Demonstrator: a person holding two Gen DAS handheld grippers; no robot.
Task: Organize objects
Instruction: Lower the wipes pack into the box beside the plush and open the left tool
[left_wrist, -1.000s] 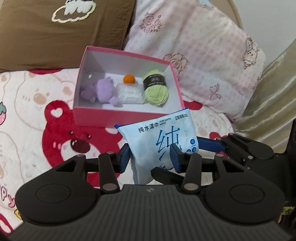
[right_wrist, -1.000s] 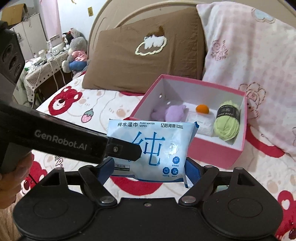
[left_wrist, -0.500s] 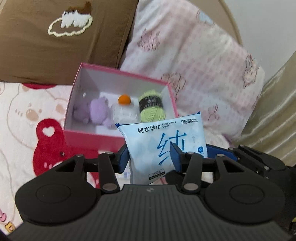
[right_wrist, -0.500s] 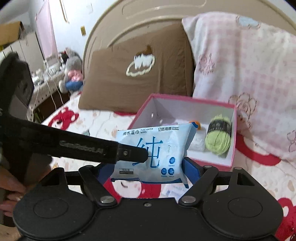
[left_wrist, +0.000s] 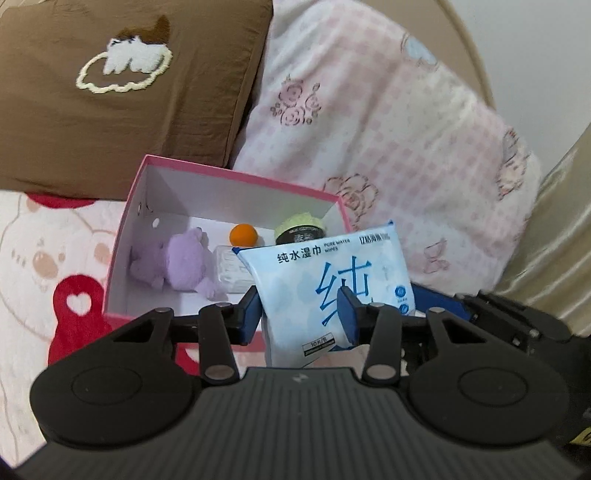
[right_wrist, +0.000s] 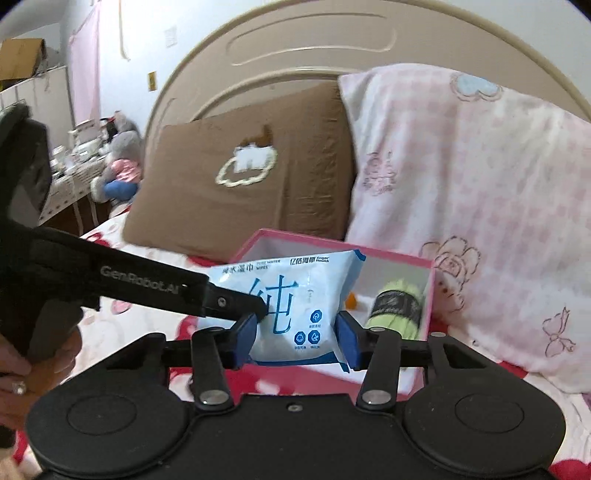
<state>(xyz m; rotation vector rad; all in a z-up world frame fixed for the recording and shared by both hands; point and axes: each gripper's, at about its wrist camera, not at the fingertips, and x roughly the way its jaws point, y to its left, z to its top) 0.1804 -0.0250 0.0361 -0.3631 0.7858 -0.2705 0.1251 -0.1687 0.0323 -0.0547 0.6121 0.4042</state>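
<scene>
You have a bed under you with a red bear-print cover, a curved beige headboard behind, and 2 pillows leaning on it: a brown pillow and a pink pillow. A pink box sits on the cover just in front of both pillows. Inside lie a purple plush, green yarn and an orange ball. Both tools meet in front of the box's near edge, above the cover. Your left gripper and right gripper each pinch the wipes pack, held upright.
</scene>
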